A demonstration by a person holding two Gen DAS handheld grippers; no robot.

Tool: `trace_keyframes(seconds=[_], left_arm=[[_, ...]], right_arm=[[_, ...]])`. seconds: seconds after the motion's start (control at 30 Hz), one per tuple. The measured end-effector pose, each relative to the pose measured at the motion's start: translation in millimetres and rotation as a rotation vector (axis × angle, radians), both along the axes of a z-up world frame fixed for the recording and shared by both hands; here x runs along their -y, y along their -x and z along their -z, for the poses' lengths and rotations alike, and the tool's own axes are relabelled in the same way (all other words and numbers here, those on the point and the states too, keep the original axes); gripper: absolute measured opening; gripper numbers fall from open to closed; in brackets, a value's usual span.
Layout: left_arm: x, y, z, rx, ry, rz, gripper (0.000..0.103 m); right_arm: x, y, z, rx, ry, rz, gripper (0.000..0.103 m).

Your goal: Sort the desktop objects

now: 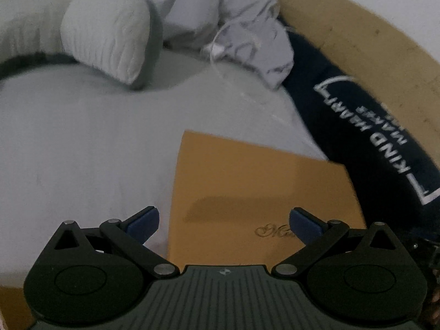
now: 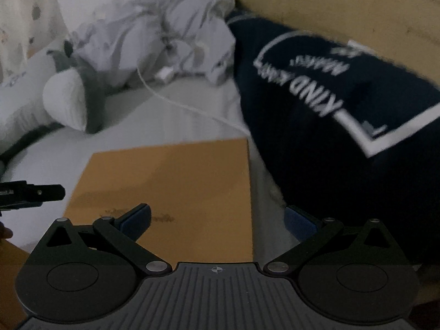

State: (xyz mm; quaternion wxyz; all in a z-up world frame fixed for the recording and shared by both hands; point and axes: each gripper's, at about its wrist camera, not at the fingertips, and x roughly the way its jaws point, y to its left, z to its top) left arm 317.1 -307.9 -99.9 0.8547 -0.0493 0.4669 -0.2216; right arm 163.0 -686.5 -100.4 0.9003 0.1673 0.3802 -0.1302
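A flat orange notebook (image 1: 255, 192) with gold script on its cover lies on the grey sheet. My left gripper (image 1: 224, 224) hovers open over its near end, blue pads wide apart, nothing between them. In the right wrist view the same orange notebook (image 2: 176, 189) lies ahead and to the left. My right gripper (image 2: 217, 221) is open above its near right corner, empty. The left gripper's black tip (image 2: 41, 192) shows at the left edge of that view.
A dark navy garment with white lettering (image 2: 330, 104) (image 1: 385, 137) lies right of the notebook against a tan board (image 1: 371, 27). Crumpled pale cloth (image 1: 233, 22) and a white cable (image 2: 176, 99) lie behind. A white and grey cushion (image 1: 110, 41) sits at the far left.
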Motion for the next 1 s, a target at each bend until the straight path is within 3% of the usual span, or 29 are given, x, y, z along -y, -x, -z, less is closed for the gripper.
trace_keyframes(seconds=[0.13,0.37,0.73,1.0], left_arm=[[4,-12,23,-0.066,-0.012,0.006,0.103],[0,-24,47,-0.130,0.032,0.019,0.103],[-8,-29,65,-0.141,0.115,0.015,0.103],[0,-27,63,-0.121,0.090,-0.002,0.103]], right_arm=[[6,-12,29,-0.027,-0.047,-0.004,0.103],[9,-26,64,-0.055,-0.096,-0.008,0.103],[7,-28,84,-0.003,-0.156,-0.001,0.103],[8,-31,84,-0.010,-0.155,0.009,0.103]])
